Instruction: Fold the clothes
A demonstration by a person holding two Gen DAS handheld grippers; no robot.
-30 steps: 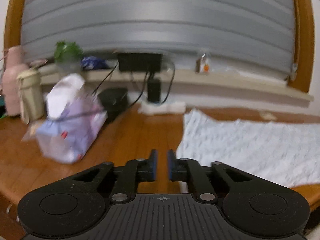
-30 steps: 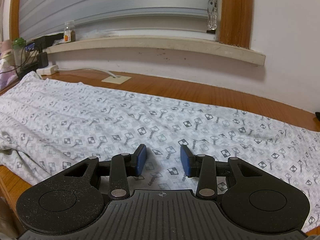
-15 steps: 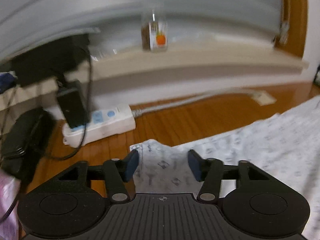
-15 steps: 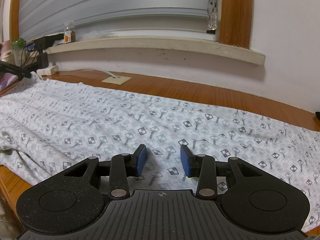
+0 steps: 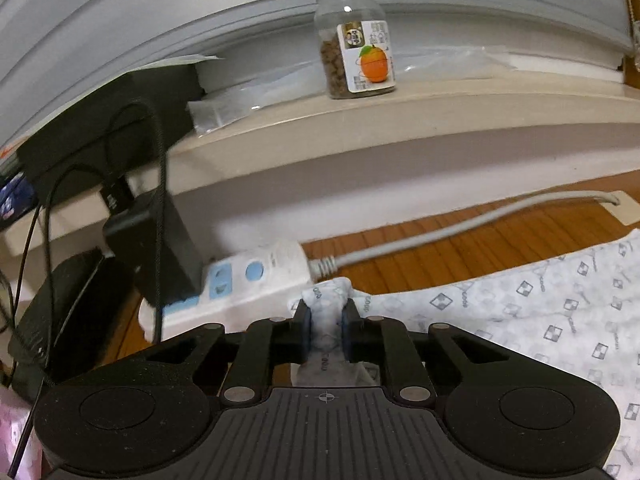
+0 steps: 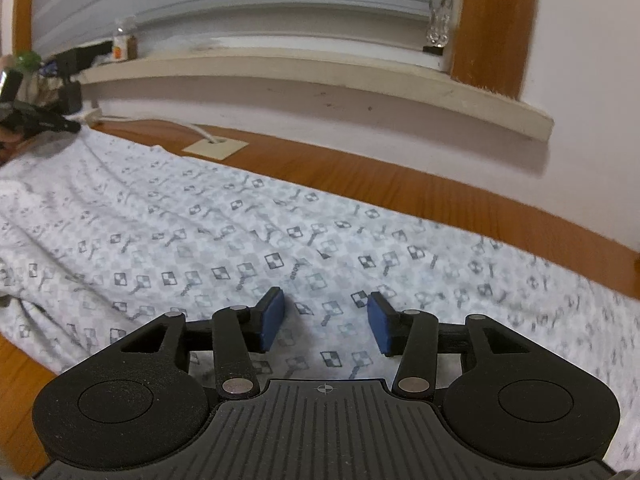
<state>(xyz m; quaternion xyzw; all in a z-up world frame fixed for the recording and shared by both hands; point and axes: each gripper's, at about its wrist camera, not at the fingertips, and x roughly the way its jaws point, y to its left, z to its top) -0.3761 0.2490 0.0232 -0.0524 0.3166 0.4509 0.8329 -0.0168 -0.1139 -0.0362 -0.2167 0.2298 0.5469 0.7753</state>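
A white garment [image 6: 240, 232] printed with small grey squares lies spread flat across the wooden table [image 6: 400, 184]. Its far left corner [image 5: 328, 292] is bunched up between the blue pads of my left gripper [image 5: 326, 320], whose jaws are closing and pinch the cloth. The rest of the fabric [image 5: 520, 312] runs off to the right. In the right wrist view the left gripper [image 6: 40, 120] shows small at the far left edge of the cloth. My right gripper [image 6: 326, 320] hovers over the middle of the garment, its jaws opening with nothing between the pads.
A white power strip [image 5: 240, 292] with a black adapter [image 5: 160, 256] and cables lies just beyond the held corner. A jar [image 5: 356, 48] stands on the window sill [image 5: 440, 120]. A beige socket plate [image 6: 216, 148] sits on the table behind the cloth.
My left gripper swung right from the tissue pack to the garment's corner by the power strip, opened, then closed on the cloth. The right gripper's jaws have widened slightly.
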